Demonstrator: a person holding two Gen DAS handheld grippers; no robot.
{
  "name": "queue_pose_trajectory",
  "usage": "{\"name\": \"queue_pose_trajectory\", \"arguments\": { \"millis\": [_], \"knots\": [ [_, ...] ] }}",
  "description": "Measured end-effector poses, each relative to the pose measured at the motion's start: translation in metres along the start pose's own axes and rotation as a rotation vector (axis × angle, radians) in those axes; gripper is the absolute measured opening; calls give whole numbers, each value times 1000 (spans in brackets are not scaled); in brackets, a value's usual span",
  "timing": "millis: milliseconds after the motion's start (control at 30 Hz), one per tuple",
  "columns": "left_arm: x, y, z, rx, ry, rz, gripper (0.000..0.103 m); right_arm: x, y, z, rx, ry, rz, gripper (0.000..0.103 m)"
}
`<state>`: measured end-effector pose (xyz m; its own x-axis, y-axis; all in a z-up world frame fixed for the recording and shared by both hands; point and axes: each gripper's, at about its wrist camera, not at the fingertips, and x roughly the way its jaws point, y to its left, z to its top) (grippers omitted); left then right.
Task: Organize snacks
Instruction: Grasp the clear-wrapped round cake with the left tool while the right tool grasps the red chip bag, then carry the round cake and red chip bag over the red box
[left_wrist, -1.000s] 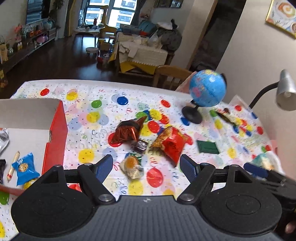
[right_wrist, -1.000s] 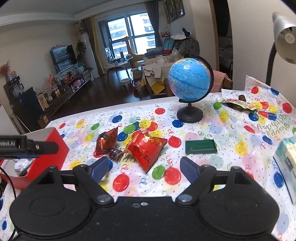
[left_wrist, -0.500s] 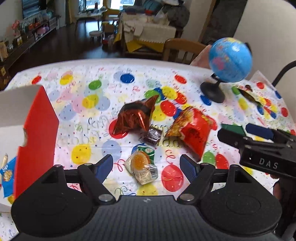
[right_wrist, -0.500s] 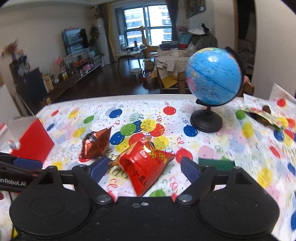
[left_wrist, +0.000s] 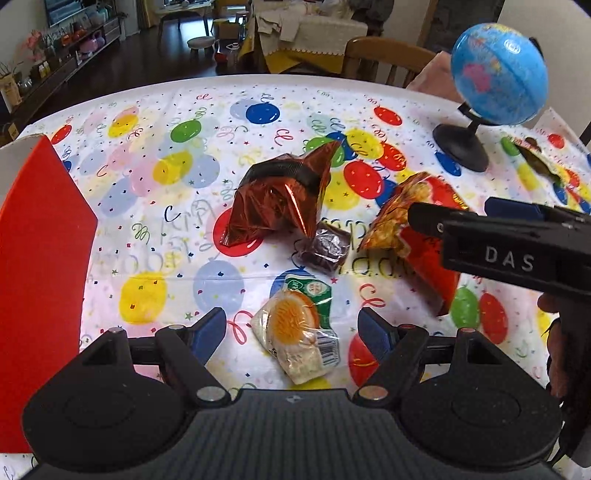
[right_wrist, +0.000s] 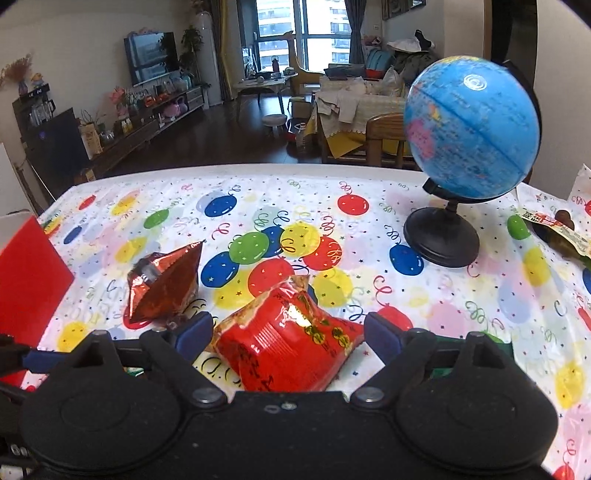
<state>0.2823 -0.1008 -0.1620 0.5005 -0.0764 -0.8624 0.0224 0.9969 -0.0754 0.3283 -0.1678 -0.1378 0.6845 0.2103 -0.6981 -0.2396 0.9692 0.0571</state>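
Observation:
A clear-wrapped snack with an orange centre (left_wrist: 295, 328) lies on the balloon-print tablecloth (left_wrist: 166, 229). My left gripper (left_wrist: 291, 330) stands open over it, one finger on either side and neither pad pressing. Beyond it lie a small dark brown wrapped candy (left_wrist: 327, 247) and a copper foil bag (left_wrist: 277, 199). A red snack bag (right_wrist: 291, 343) sits between the fingers of my right gripper (right_wrist: 288, 332). Its jaws are opening and its pads stand apart from the bag. The right gripper's finger (left_wrist: 498, 243) reaches in from the right in the left wrist view.
A red-sided cardboard box (left_wrist: 40, 258) stands at the left. A blue globe (right_wrist: 469, 125) on a black base stands at the back right, with a torn wrapper (right_wrist: 554, 229) beside it. A wooden chair (left_wrist: 384, 55) stands past the table's far edge.
Both grippers have come down and closer to the snacks. The left now straddles the clear-wrapped snack; the right has moved left over the red bag and into the left wrist view.

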Motion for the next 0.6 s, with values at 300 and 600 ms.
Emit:
{"name": "queue_pose_trajectory", "arguments": {
  "millis": [300, 600],
  "knots": [
    [12, 1, 1, 0, -8, 5, 55, 15, 5, -1, -20, 1, -22, 90],
    [10, 2, 0, -14, -15, -22, 35, 7, 8, -2, -34, -22, -9, 63]
  ]
}}
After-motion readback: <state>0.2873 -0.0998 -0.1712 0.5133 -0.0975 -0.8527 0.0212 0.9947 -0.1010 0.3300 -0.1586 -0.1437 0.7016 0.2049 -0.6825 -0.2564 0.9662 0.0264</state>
